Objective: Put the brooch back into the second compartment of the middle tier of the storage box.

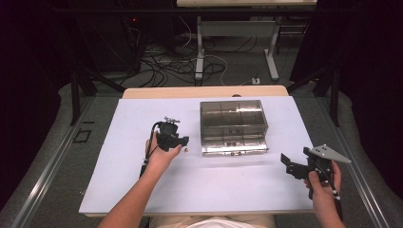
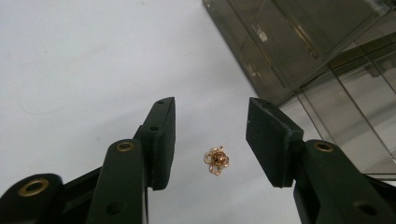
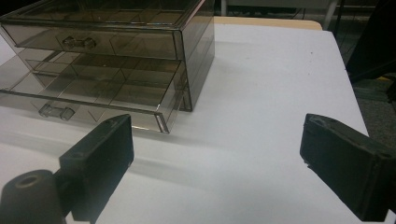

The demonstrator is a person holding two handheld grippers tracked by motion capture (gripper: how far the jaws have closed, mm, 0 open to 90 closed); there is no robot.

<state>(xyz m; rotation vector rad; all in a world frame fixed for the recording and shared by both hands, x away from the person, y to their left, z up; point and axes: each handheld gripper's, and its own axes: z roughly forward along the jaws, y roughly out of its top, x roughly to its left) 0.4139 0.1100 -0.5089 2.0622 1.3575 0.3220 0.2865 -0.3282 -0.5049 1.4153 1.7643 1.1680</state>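
A small gold flower-shaped trinket [image 2: 216, 160] lies on the white table top [image 1: 142, 185], just left of a smoked clear drawer box [image 1: 233, 126]. My left gripper [image 2: 210, 116] points down at it with its jaws open on either side of the trinket; the pads do not touch it. From above, the left gripper [image 1: 182, 141] sits beside the trinket [image 1: 186, 150]. The box's lower drawer [image 3: 93, 95] is pulled out toward me and its upper drawer [image 3: 88, 39] is pushed in. My right gripper [image 3: 217, 140] stands wide open with nothing between its fingers, at the table's right front [image 1: 291, 166].
The drawer box [image 2: 303, 42] stands at the middle back of the table, with divided compartments showing through its top. The table's right edge [image 1: 309, 142] runs close to the right hand. Beyond the table are a metal frame and cables on the floor [image 1: 190, 61].
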